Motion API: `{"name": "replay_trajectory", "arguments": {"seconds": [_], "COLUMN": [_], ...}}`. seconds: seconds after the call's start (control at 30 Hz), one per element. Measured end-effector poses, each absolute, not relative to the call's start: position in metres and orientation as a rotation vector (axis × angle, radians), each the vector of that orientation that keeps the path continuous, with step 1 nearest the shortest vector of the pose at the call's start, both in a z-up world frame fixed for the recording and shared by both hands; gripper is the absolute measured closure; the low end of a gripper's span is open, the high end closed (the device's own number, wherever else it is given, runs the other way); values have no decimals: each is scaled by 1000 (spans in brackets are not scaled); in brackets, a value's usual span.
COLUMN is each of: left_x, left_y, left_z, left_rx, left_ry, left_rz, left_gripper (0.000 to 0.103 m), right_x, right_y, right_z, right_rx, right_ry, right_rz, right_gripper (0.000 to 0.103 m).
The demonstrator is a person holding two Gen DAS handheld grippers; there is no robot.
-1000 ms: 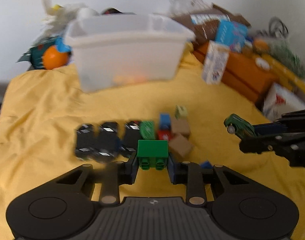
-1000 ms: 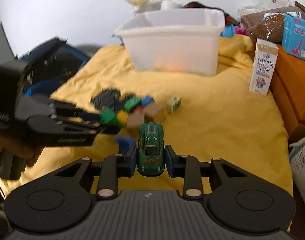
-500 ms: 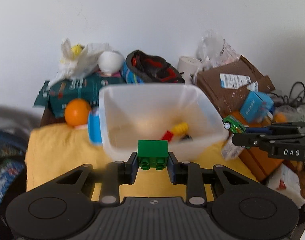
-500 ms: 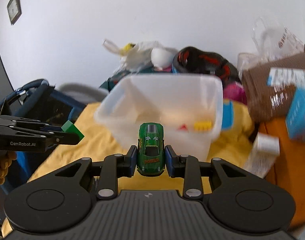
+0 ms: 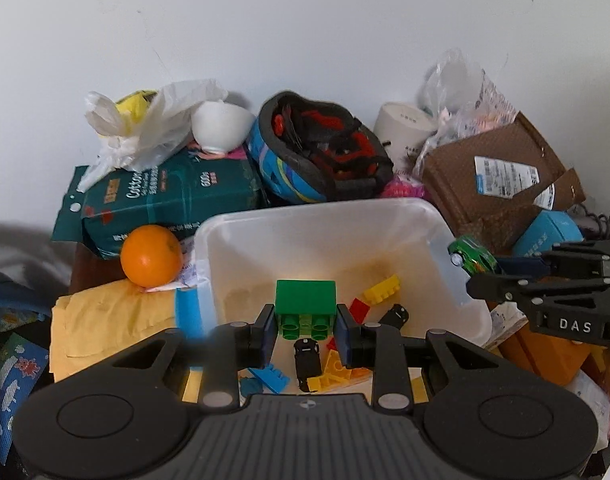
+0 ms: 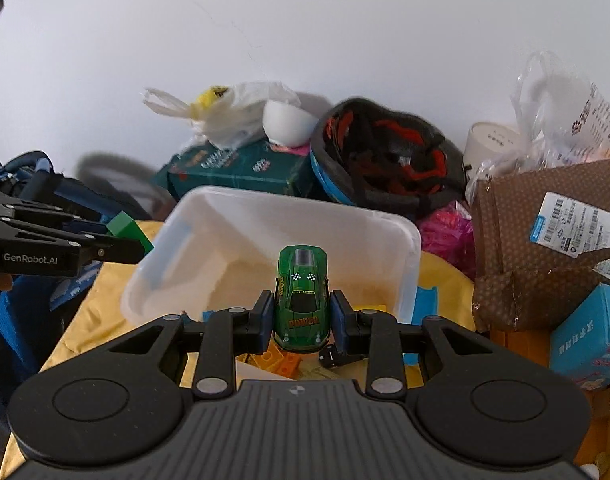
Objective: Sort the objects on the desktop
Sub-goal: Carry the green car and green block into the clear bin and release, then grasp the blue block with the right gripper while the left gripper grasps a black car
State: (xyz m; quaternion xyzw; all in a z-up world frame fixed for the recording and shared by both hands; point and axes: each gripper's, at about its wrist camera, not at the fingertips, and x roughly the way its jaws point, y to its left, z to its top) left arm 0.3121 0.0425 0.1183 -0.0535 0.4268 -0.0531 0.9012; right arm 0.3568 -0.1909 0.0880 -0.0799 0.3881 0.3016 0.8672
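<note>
Green brick: clamped between pads of left gripper, jaws part-closed on its short sides. Studs face the camera, flat base points to 12 o'clock; long axis runs 9–3, across the jaws. Brick hangs over the white bin, roughly above the bin's centre in the left wrist view. Bin floor below holds yellow bricks, a red piece, blue piece and two black cars.

Green car: clamped by right gripper, jaws part-closed on its flanks. Long axis 6–12, in line with the fingers; tail at 6, nose at 12, tilted up. Car sits over the bin's near wall, toward the bin's 3 o'clock side.

Key relation: bin opening lies below & at 12 o'clock of both grippers. Left gripper appears further over the opening, so judged nearer to release; right may need a short advance toward 12.

Beyond bin: orange at 9, helmet at 12, brown box at 2.
</note>
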Motion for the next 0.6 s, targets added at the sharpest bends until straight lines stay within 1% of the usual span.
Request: {"name": "replay_trajectory", "arguments": {"seconds": [0.17, 0.23, 0.27, 0.3, 0.33, 0.37, 0.47, 0.6], "left_x": [315, 315, 314, 312, 310, 309, 294, 233], "left_y": [36, 35, 35, 34, 34, 35, 38, 36], "left_z": [115, 115, 116, 116, 117, 117, 116, 97], "left_rx": [-103, -107, -106, -103, -102, -105, -114, -76], "left_ry": [887, 864, 849, 834, 824, 820, 789, 686], "left_rz": [-114, -94, -77, -62, -57, -63, -64, -95], "left_gripper": [69, 55, 40, 35, 35, 35, 35, 35], "right_x": [365, 365, 365, 366, 366, 365, 362, 335], "right_y": [-185, -182, -181, -181, -181, -181, -186, -199], "right_z": [83, 81, 79, 79, 78, 79, 77, 76], "right_rx": [-172, -179, -186, -192, -198, -199, -188, -154], "right_ry": [830, 835, 836, 833, 826, 809, 797, 757], "right_rz": [625, 623, 618, 609, 595, 583, 588, 629], "right_gripper": [70, 68, 67, 51, 34, 31, 31, 31]}}
